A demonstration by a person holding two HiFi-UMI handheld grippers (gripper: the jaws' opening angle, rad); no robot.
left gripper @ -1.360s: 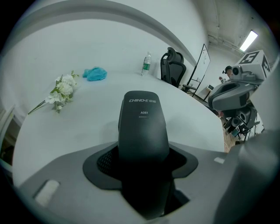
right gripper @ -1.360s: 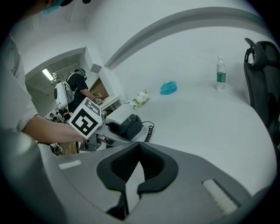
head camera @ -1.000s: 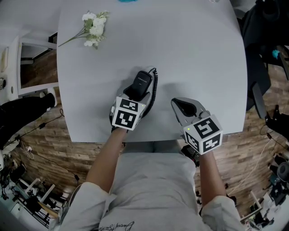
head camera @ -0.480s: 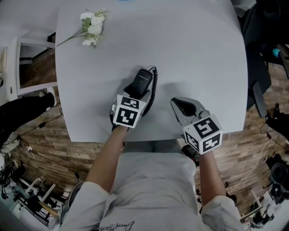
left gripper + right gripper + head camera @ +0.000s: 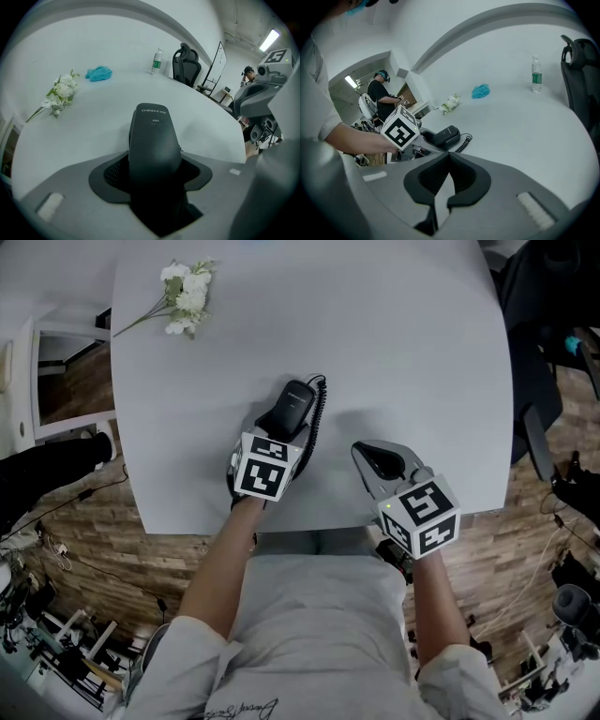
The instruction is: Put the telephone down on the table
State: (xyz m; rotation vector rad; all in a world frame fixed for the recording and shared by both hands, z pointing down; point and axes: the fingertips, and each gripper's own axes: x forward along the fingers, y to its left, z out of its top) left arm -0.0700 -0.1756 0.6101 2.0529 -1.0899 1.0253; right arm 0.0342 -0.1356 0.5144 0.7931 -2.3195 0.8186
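Two handheld grippers work over a white table (image 5: pixel 403 352). The left gripper (image 5: pixel 281 432) has its jaws clamped around a black telephone handset (image 5: pixel 292 404) near the table's front edge, its coiled cord (image 5: pixel 317 418) lying on the tabletop. The right gripper (image 5: pixel 367 454) sits just beside it, jaws closed and empty.

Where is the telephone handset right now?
The telephone handset is left of centre in the head view, near the table's front edge, clamped in the left gripper, coiled cord at its right, right gripper beyond.
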